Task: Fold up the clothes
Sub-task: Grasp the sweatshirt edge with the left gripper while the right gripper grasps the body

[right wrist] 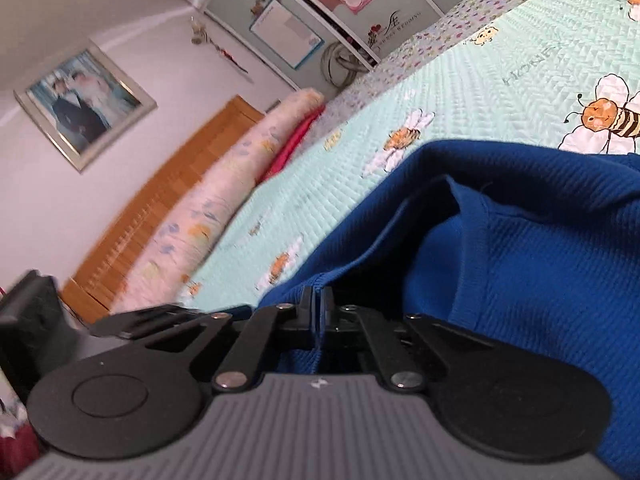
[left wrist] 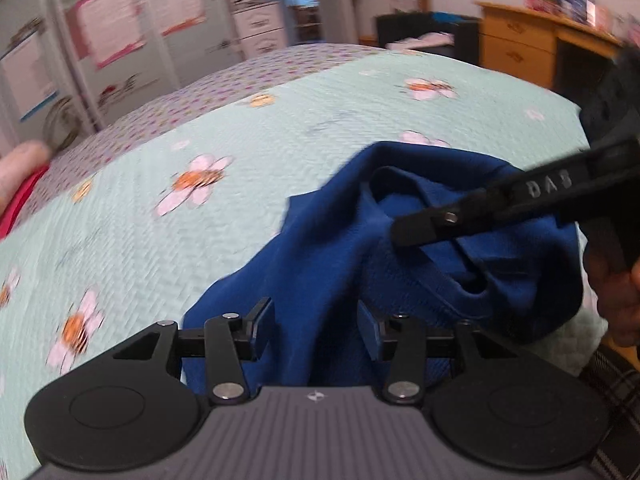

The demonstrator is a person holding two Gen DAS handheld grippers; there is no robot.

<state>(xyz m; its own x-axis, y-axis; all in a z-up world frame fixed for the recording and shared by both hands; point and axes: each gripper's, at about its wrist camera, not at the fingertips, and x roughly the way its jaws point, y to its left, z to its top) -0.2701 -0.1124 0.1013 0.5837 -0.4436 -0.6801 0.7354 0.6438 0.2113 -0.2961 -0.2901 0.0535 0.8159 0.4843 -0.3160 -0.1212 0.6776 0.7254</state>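
A dark blue knit garment (left wrist: 352, 248) lies bunched on the mint bee-print bedspread (left wrist: 280, 140), near the bed's front edge. My left gripper (left wrist: 316, 324) is open, its two fingers standing apart over the garment's lower folds, with blue cloth between them but not pressed. My right gripper (left wrist: 404, 234) reaches in from the right onto the garment's collar area. In the right wrist view the right gripper (right wrist: 318, 300) is shut on a ribbed edge of the blue garment (right wrist: 540, 260), which rises in a fold above the bedspread (right wrist: 480, 92).
A rolled pale quilt (right wrist: 224, 200) and something red lie by the wooden headboard (right wrist: 168, 200). Wardrobe doors (left wrist: 120, 40) run along the bed's far side. A wooden dresser (left wrist: 520, 44) and dark chair (left wrist: 420, 32) stand beyond. A person's hand (left wrist: 616, 292) grips the right gripper's handle.
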